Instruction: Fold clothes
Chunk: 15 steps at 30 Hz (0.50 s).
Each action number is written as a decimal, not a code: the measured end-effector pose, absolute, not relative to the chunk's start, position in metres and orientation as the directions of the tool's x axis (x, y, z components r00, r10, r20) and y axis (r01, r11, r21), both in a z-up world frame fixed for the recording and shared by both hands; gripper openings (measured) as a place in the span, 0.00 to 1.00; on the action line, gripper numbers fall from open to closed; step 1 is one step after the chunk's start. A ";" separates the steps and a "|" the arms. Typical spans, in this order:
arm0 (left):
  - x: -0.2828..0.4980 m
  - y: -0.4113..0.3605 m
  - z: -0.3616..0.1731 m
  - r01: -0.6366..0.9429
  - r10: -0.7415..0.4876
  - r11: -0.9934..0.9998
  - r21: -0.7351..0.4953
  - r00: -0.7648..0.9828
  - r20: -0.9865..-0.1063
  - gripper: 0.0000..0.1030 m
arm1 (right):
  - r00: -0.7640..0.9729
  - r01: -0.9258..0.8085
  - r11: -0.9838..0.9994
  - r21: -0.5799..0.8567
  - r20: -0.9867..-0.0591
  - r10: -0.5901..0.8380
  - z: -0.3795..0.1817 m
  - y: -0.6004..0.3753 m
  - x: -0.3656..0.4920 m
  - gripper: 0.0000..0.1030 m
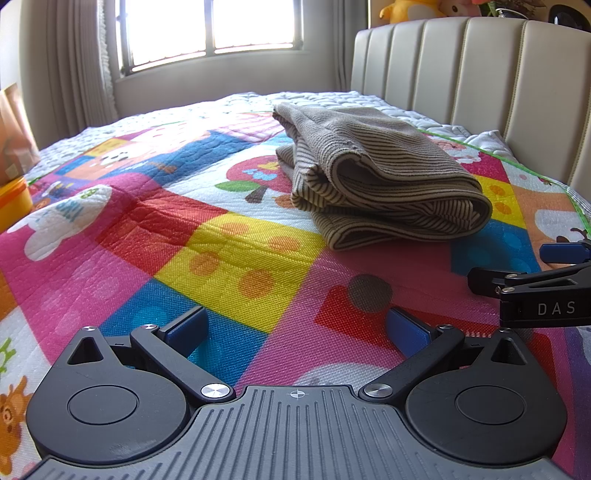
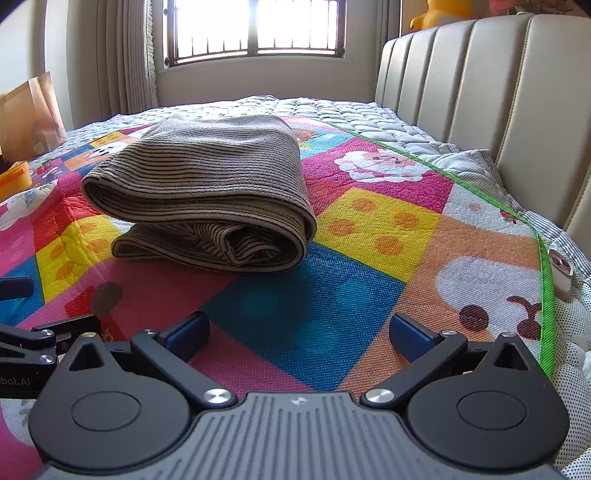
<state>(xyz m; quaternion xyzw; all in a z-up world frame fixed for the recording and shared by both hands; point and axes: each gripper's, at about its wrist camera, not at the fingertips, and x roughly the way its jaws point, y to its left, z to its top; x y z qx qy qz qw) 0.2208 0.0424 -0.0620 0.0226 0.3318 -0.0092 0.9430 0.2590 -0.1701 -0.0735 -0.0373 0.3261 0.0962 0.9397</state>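
Striped garment (image 2: 207, 184) lies folded in a bundle on the patterned quilt (image 2: 369, 229), far of both tools. My left gripper (image 1: 295, 328) and right gripper (image 2: 299, 332): spread wide, empty. Folding looks finished; next, I judge, tidy loose near edge.

Pretty sure we're in a home bedroom here. We've got a bed (image 2: 369, 107) with a padded cream headboard (image 2: 480, 92) on the right, a bright cartoon quilt (image 1: 221, 240) spread over it, a barred window (image 2: 255, 29) with curtains (image 2: 122, 55) at the far end, and plush toys (image 1: 406, 9) sitting on top of the headboard.
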 end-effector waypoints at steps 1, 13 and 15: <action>0.221 0.042 -0.062 0.032 -0.001 0.999 0.038 0.779 -0.626 1.00 | 0.769 -0.205 0.979 -0.007 -0.620 0.156 -0.074 -0.170 0.259 1.00; 0.223 0.039 -0.061 0.035 0.005 0.998 0.050 0.769 -0.639 1.00 | 0.769 -0.205 0.979 -0.007 -0.620 0.156 -0.074 -0.170 0.259 1.00; 0.226 0.041 -0.058 0.012 0.003 1.000 0.018 0.745 -0.668 1.00 | 0.769 -0.205 0.979 -0.007 -0.620 0.156 -0.074 -0.170 0.258 1.00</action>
